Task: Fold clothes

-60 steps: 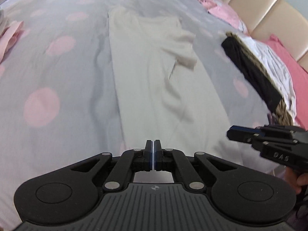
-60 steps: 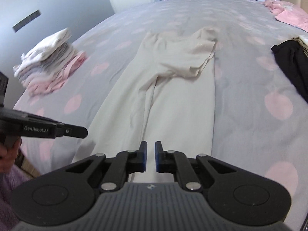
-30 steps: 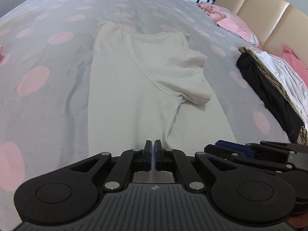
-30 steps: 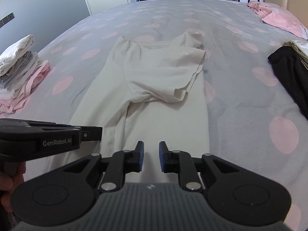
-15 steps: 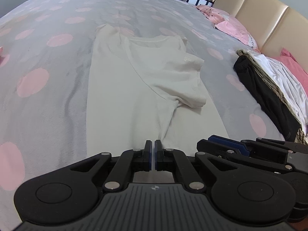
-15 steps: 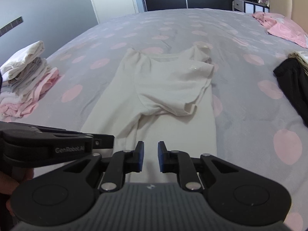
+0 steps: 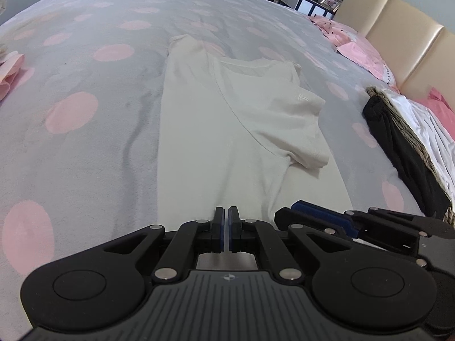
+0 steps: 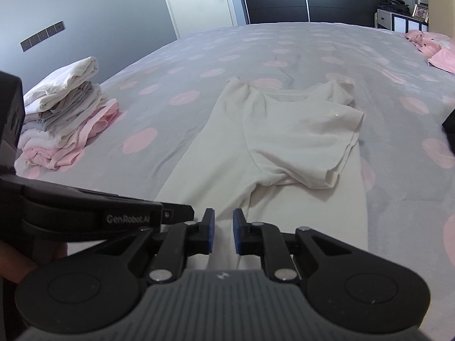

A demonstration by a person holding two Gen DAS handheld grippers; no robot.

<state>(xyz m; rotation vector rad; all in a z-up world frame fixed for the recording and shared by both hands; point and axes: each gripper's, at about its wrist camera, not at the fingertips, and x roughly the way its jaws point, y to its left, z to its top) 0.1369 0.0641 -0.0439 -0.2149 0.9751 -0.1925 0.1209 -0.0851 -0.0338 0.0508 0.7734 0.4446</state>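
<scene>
cream shirt (image 8: pixel 273 153) lies on the spotted bedspread (image 8: pixel 176 65), folded stack (image 8: pixel 62 113) to its left; left gripper (image 7: pixel 226 228) closed empty, right gripper (image 8: pixel 221 234) slightly apart, empty.

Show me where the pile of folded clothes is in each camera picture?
Left wrist view: only a pink corner of the folded pile peeks in at the left edge.
Right wrist view: the whole folded pile sits left of middle.
Shared landmark: the cream T-shirt.
</scene>
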